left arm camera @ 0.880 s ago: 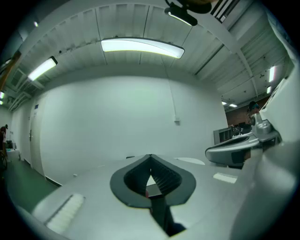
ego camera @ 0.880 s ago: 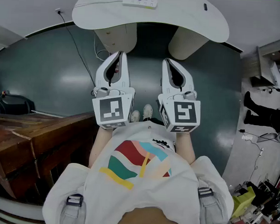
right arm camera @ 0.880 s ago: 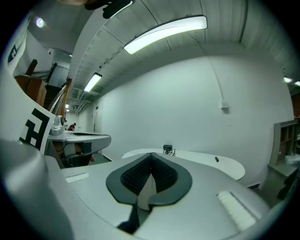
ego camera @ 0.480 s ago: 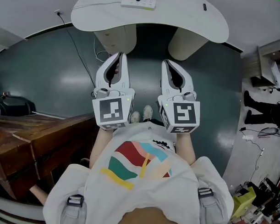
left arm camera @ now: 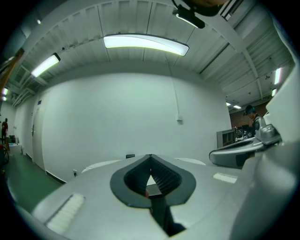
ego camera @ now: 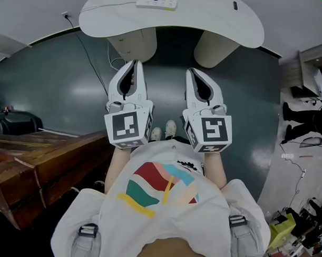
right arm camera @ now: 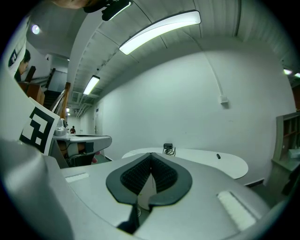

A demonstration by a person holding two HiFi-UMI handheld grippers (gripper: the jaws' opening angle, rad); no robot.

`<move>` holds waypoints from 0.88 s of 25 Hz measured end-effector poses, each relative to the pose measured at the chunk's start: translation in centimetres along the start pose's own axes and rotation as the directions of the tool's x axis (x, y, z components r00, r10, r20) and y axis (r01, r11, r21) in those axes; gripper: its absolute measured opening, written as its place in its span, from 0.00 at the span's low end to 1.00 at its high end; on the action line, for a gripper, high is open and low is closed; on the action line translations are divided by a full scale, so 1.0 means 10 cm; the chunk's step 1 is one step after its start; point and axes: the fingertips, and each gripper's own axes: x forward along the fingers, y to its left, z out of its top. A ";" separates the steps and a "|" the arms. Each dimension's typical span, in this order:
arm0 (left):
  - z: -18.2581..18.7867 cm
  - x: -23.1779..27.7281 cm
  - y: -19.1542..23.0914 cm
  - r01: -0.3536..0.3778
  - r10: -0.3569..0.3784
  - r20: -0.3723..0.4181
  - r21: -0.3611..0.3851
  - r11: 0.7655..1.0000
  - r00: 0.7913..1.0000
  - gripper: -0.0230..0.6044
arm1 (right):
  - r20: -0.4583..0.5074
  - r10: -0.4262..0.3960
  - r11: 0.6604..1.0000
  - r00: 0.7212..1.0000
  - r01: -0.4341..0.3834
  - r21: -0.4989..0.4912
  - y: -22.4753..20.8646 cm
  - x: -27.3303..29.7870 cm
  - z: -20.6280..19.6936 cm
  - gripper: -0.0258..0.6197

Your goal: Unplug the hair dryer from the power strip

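A white power strip (ego camera: 156, 2) lies at the far edge of the white table (ego camera: 207, 21), with a black plug and cord (right arm camera: 168, 148) standing in it. No hair dryer body shows in any view. My left gripper (ego camera: 136, 62) and right gripper (ego camera: 190, 70) are held side by side over the floor, short of the table and pointing toward it. Both are shut with nothing between the pads. In the left gripper view the left gripper (left arm camera: 150, 157) has its jaws meeting at the tip. The right gripper (right arm camera: 151, 154) looks the same in its own view.
The table stands on two pale legs (ego camera: 133, 42). A small black object (ego camera: 235, 5) lies on its right part. A thin cable (ego camera: 92, 59) runs across the dark floor at left. A wooden bench (ego camera: 44, 163) is at lower left; clutter and a person's legs (ego camera: 303, 130) are at right.
The table and power strip have drifted slightly left in the head view. Both grippers stay shut and in nearly the same place.
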 end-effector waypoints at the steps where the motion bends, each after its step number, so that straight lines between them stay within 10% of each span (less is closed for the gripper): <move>1: -0.01 0.02 0.00 -0.004 0.004 0.000 -0.007 1.000 1.000 0.03 | 0.000 0.002 1.000 1.000 -0.002 0.000 -0.02 0.01 -0.01 0.06; 22: -0.05 0.84 0.09 -0.048 0.048 0.038 0.006 0.999 0.998 0.03 | 0.055 -0.009 1.000 0.998 0.010 -0.008 -0.71 0.51 0.09 0.06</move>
